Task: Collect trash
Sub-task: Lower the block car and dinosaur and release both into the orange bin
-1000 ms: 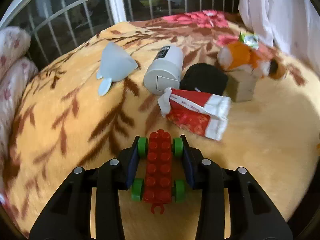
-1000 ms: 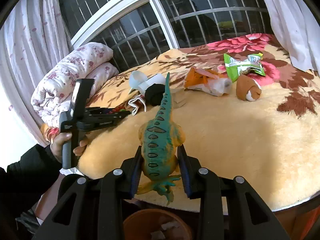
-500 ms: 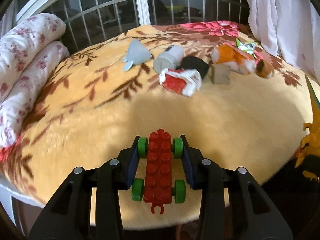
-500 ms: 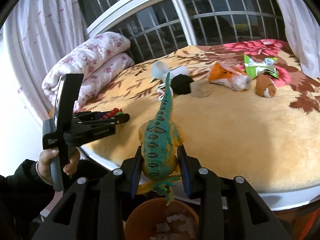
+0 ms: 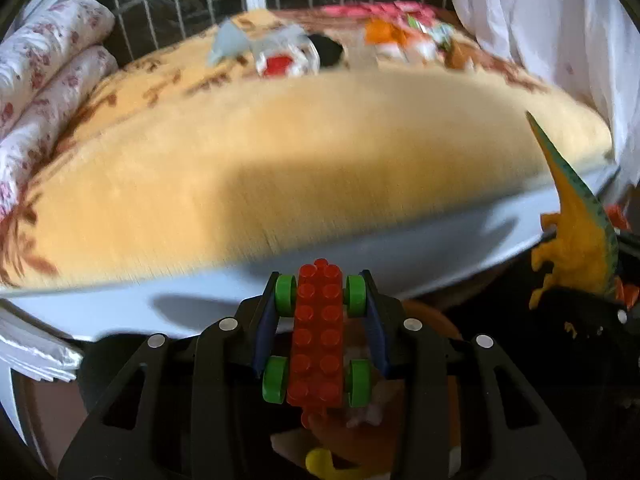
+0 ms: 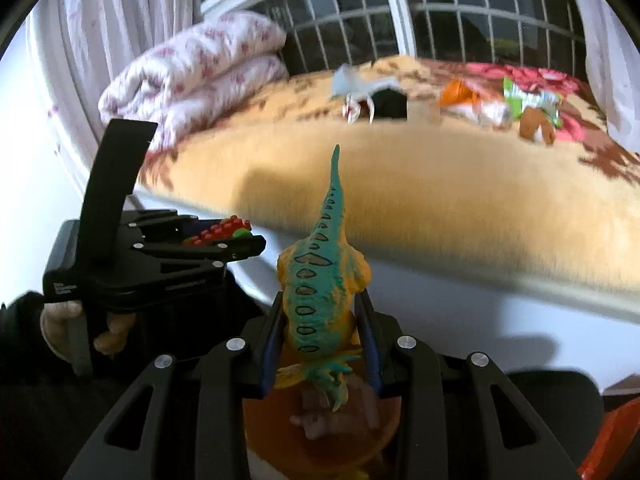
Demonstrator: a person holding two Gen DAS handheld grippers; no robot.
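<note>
My left gripper [image 5: 320, 300] is shut on a red brick car with green wheels [image 5: 318, 336], past the bed's near edge. Under it lies an orange bin [image 5: 432, 320] with crumpled paper and a yellow piece inside. My right gripper [image 6: 322, 320] is shut on a teal and orange toy dinosaur [image 6: 320, 280], tail pointing away, above the same orange bin [image 6: 320, 440]. In the right wrist view the left gripper [image 6: 240, 236] with the red car [image 6: 218, 232] sits to the left, held by a hand [image 6: 60, 320]. The dinosaur [image 5: 576, 240] shows at the right of the left wrist view.
On the yellow flowered blanket [image 5: 280, 152] far back lie a red and white wrapper [image 5: 284, 62], a black thing [image 5: 326, 50], an orange wrapper [image 6: 460, 94], a green packet [image 6: 528, 98] and a brown roll [image 6: 536, 128]. A folded quilt [image 6: 192, 68] lies left; window bars behind.
Both grippers drew back from the bed and sank past its white edge, each still holding its toy. The orange bin now lies under both of them; the trash on the blanket looks farther away.
</note>
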